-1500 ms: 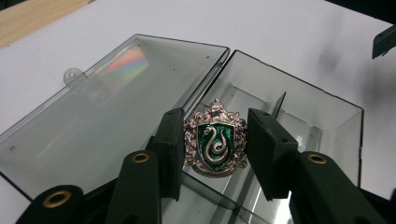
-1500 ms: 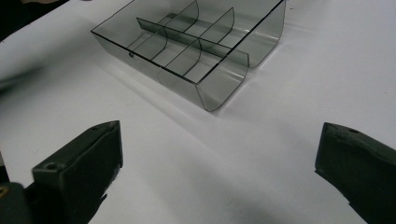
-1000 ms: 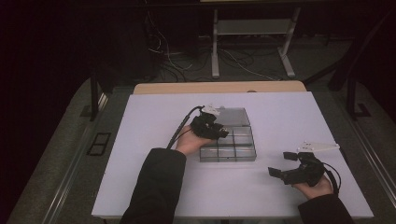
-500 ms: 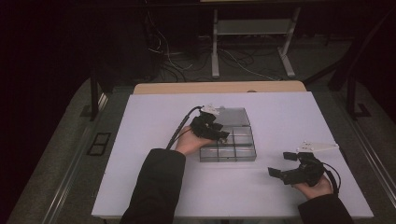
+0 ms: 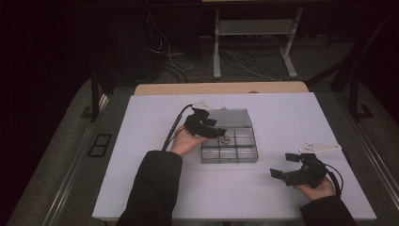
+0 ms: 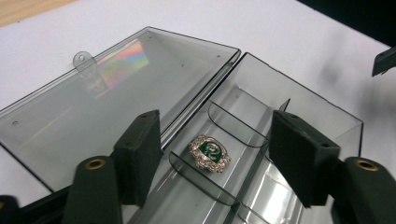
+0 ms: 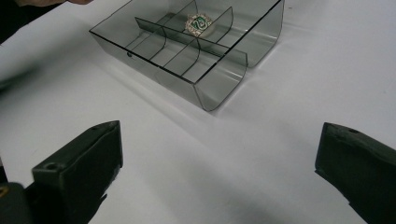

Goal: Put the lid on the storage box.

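A clear grey compartment box [image 5: 229, 159] lies mid-table with its lid [image 5: 230, 117] folded flat behind it. A small silver badge with a green centre [image 6: 209, 154] lies in a compartment of the row nearest the hinge; it is also seen as the badge [image 5: 226, 139] and the badge [image 7: 198, 23]. My left gripper [image 5: 219, 133] hovers over that compartment. Its jaws have just been opening and stand apart above the badge without touching it [image 6: 215, 135]. My right gripper [image 5: 281, 165] rests open at the right front, aimed at the box [image 7: 219, 84], nothing between its jaws [image 7: 219, 154].
The white tabletop [image 5: 141, 141] spreads wide around the box, with a wooden edge [image 5: 221, 88] at the back. Beyond the table are floor cables and a metal stand [image 5: 254, 28]. One jaw tip of the right gripper [image 6: 385, 60] shows at the far right of the left gripper view.
The left gripper's jaws have spread wider above the box, and the badge now lies free in its compartment. The right hand has kept still.
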The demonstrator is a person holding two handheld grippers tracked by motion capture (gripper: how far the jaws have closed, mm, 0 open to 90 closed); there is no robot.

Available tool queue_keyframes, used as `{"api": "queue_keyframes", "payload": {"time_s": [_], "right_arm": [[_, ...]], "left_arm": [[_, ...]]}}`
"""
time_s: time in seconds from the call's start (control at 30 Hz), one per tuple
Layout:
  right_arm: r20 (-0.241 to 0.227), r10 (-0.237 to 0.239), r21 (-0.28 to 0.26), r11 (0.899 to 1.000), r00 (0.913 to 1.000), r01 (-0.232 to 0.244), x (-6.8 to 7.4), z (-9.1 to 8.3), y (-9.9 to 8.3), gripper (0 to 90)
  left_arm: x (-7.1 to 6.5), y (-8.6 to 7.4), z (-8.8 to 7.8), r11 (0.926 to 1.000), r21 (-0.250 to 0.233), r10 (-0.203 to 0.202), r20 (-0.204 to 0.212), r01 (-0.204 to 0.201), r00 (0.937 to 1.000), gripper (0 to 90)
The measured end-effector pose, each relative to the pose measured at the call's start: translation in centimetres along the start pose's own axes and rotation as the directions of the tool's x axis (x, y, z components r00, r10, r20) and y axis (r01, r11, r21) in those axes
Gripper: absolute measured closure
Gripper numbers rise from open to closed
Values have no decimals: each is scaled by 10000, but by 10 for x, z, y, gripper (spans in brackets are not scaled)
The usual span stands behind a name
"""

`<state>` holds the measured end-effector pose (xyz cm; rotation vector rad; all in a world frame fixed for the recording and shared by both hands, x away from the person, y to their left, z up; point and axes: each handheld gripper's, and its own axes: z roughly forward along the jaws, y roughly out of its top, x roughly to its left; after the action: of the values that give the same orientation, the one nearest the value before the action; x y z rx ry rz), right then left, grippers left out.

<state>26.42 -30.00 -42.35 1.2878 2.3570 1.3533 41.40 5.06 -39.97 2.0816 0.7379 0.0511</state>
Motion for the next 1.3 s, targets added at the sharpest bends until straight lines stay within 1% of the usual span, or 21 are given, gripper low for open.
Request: {"api": "queue_keyframes", "payload": {"time_s": [0.07, 0.13, 0.17, 0.2, 0.23, 0.4, 0.43, 0.47, 0.57, 0.6, 0.67, 0.8, 0.93, 1.1, 1.2, 1.27, 1.3], "right_arm": [[17, -5, -6, 10000, 10000, 5, 0, 0, 1, 5], [-3, -12, 18, 10000, 10000, 12, 0, 1, 1, 5], [11, 6, 26, 10000, 10000, -6, 0, 1, 1, 6], [16, 34, 23, 10000, 10000, -34, 0, 2, 1, 5], [1, 47, 25, 10000, 10000, -47, 0, 3, 2, 5], [-4, -39, 82, 10000, 10000, 39, 1, 6, 5, 5], [34, -21, 104, 9999, 10000, 20, 2, 7, 5, 5], [2, -51, 119, 9999, 10000, 51, 2, 7, 6, 5], [3, -76, 106, 9999, 10000, 76, 3, 8, 8, 5], [6, -92, 96, 9999, 10000, 92, 3, 9, 9, 5], [22, -119, 150, 9998, 9999, 118, 3, 10, 11, 5], [15, -180, 215, 9996, 9998, 179, 1, 13, 19, 5], [34, -230, 223, 9995, 9997, 229, -1, 17, 29, 5], [111, -335, 245, 9991, 9994, 333, -4, 23, 43, 5], [200, -349, 301, 9990, 9992, 343, -7, 27, 50, 6], [229, -388, 285, 9989, 9990, 381, -10, 30, 54, 6], [238, -328, 316, 9990, 9992, 320, -11, 31, 56, 6]], "left_arm": [[3, 0, -3, 10000, 0, -75, -14, 75, 10000, 270], [7, 0, -7, 9998, 37, -206, -115, 206, 9997, 242], [8, 0, -7, 9990, -122, -430, -94, 429, 9990, 222], [9, -1, -8, 9981, -183, -597, -90, 595, 9982, 207], [11, -1, -9, 9974, -220, -692, -100, 690, 9976, 196], [16, -2, -15, 9963, -242, -823, -131, 820, 9965, 143], [17, -2, -16, 9953, -287, -926, -108, 923, 9956, 136], [18, -2, -16, 9946, -307, -999, -90, 996, 9950, 134], [20, -3, -19, 9945, -289, -1005, -32, 1003, 9949, 130], [21, -3, -20, 9936, -333, -1082, -11, 1081, 9941, 126], [23, -3, -21, 9929, -373, -1136, -43, 1133, 9935, 112], [27, -4, -24, 9887, -553, -1401, -93, 1394, 9901, 74], [32, -5, -25, 9855, -598, -1611, -333, 1589, 9864, 47], [38, -6, -27, 9813, -662, -1836, -398, 1807, 9822, 17], [40, -7, -27, 9794, -666, -1943, -499, 1908, 9797, 0], [41, -8, -28, 9795, -672, -1938, -604, 1897, 9792, 0], [43, -8, -29, 9802, -642, -1915, -652, 1874, 9793, 0]]}}
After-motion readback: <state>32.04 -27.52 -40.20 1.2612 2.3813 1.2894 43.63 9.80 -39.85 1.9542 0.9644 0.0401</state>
